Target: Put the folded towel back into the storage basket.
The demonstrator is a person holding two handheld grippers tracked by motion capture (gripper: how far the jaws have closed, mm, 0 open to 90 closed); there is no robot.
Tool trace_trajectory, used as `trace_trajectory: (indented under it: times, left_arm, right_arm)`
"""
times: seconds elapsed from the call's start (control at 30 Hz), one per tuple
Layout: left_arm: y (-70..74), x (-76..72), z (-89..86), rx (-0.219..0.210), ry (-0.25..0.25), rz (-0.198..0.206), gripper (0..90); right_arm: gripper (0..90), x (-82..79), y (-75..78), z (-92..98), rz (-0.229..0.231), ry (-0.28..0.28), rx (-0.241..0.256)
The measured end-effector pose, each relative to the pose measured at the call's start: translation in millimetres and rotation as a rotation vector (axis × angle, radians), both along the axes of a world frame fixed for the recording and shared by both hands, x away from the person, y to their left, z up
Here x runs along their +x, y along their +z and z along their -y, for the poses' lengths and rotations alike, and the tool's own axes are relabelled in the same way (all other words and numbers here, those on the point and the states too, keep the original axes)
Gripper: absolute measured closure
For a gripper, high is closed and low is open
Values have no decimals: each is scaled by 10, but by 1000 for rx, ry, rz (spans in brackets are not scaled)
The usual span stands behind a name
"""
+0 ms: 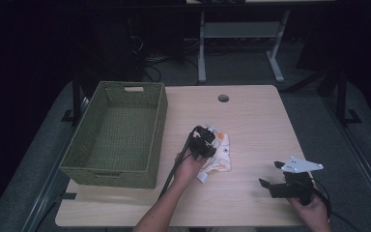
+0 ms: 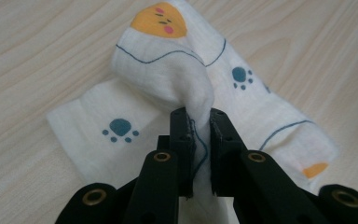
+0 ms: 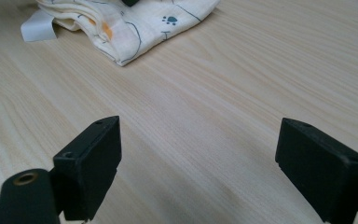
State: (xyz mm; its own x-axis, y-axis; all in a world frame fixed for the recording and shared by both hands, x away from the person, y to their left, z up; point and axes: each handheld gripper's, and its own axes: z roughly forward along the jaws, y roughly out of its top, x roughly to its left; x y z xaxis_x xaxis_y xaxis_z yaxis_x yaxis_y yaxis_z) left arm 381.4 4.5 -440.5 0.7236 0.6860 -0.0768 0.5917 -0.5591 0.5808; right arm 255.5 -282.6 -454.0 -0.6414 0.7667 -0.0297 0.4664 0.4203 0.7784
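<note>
A white cloth [image 1: 218,157] printed with blue paw marks and orange faces lies folded on the wooden table [image 1: 251,125] near its middle. My left gripper [image 1: 204,140] is shut on a pinched-up fold of the cloth [image 2: 168,74], which bunches between the jaws in the left gripper view. My right gripper [image 1: 270,176] stands open near the table's front right, low over bare wood, with nothing between its jaws. In the right gripper view the cloth [image 3: 135,21] lies farther off, a white tag [image 3: 38,25] sticking out at its edge.
A green woven basket [image 1: 118,133] with nothing in it stands on the left part of the table. A round cable hole [image 1: 223,98] sits near the far edge. Beyond the table are desk legs [image 1: 202,48] and dark floor.
</note>
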Motion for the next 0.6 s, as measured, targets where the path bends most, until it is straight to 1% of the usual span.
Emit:
trace_trajectory:
  times: [0.17,0.3,0.43,0.53,0.6]
  left_arm:
    - [92,-17,-31,-35,-1,-10,826]
    - [180,-24,-50,-46,-16,-12,826]
    - [278,-35,-68,-87,-20,-17,827]
    - [344,-40,-98,-116,-20,-26,827]
    - [375,-41,-122,-142,-17,-35,827]
  right_arm:
    - [139,0,0,1,1,-2,0]
    - [139,2,1,2,0,-2,-2]
    - [139,5,0,11,3,-4,0]
    - [139,6,3,19,4,-6,0]
    - [140,5,3,19,4,-6,-1]
